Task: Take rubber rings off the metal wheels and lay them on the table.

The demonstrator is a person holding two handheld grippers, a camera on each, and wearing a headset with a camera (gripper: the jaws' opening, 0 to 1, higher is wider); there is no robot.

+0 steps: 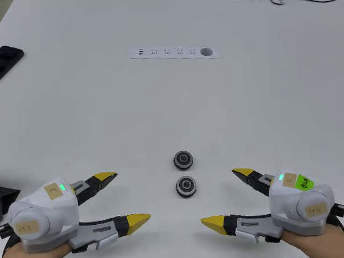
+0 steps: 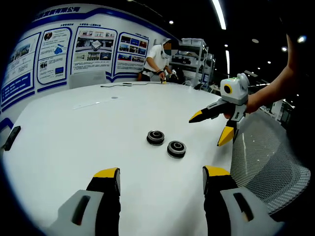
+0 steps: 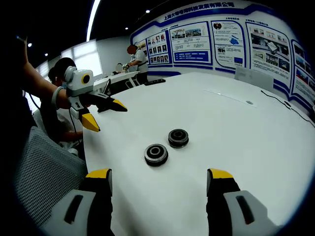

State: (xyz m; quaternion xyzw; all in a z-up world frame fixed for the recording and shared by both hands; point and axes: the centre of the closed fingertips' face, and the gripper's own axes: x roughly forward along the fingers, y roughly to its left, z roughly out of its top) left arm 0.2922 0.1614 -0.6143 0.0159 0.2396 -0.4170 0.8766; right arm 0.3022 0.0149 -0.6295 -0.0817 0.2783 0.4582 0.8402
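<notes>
Near wheel (image 1: pixel 186 186), far wheel (image 1: pixel 183 160) lie flat, axes upright.

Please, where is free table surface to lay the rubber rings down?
Widest bare patch: between the far wheel and the power strip. Crowded: around the near wheel, flanked by the left tongs and right tongs.

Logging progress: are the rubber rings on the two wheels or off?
On, apparently: far wheel and near wheel each show a black band around a metal hub.
</notes>
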